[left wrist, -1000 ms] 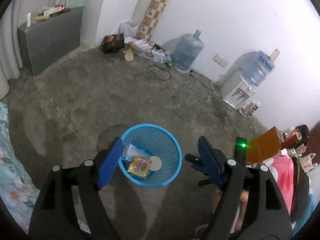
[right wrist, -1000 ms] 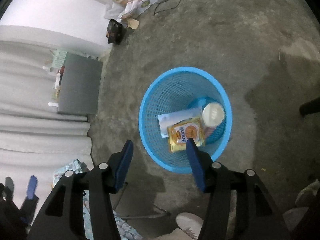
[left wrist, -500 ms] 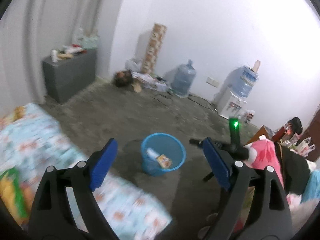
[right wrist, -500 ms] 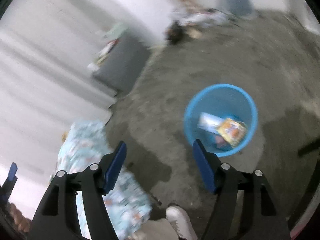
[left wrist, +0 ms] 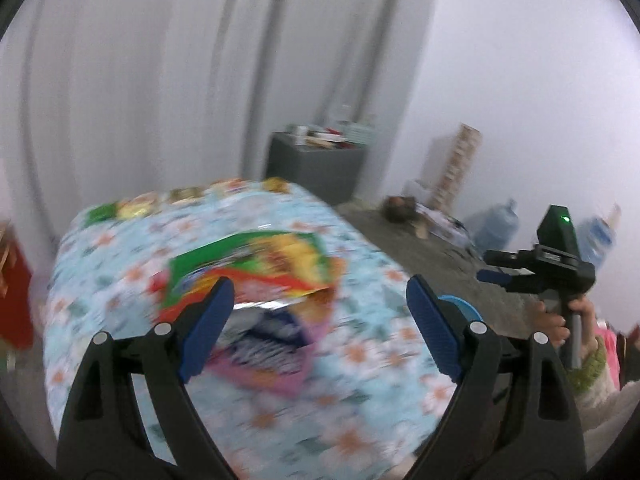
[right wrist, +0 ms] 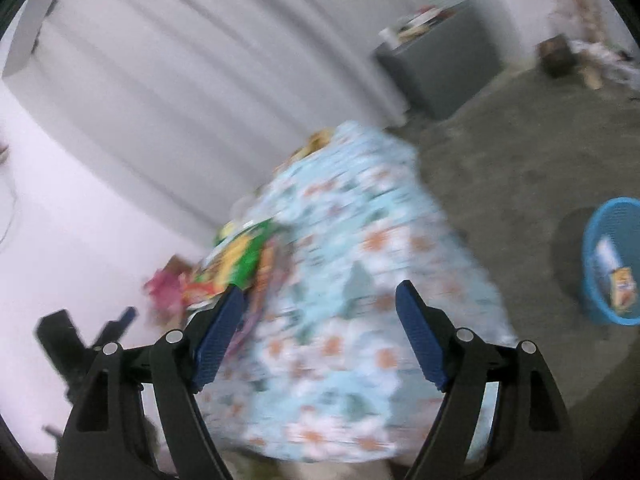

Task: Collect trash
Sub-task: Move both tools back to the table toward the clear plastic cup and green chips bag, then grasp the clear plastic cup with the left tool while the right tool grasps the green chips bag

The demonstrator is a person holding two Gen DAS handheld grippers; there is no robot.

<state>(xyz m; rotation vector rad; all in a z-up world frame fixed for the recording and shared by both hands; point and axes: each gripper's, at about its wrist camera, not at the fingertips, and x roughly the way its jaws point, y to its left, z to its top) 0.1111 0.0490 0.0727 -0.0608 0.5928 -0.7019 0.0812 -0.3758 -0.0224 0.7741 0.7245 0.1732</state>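
The room had a bare grey floor (right wrist: 500,168), white walls and a pale curtain (left wrist: 160,80), with a grey cabinet (left wrist: 316,168) in the corner and water jugs (left wrist: 496,226) along the far wall. A table (left wrist: 360,360) under a blue floral cloth filled the middle of both views, heavily blurred. On it lay a pile of wrappers (left wrist: 256,276): a green, yellow and red packet on top, with a silver edge and a pink and dark blue packet under it; smaller wrappers sat along the table's far edge, too smeared to tell apart. The left gripper (left wrist: 320,324) hung above the cloth with its jaws wide apart and nothing between them, the pile just beyond its left finger; its jaws had just been opening, then held. The right gripper (right wrist: 320,328) was also spread wide and empty, its jaws having just been opening, over the near part of the cloth, with the wrappers (right wrist: 236,264) beside its left finger. In the left view the right gripper (left wrist: 492,276) showed off to the right, held by a hand (left wrist: 560,320) in a knitted cuff. The blue bin (right wrist: 612,260) stood on the floor well apart from the table, to the right, with a few packets inside it.
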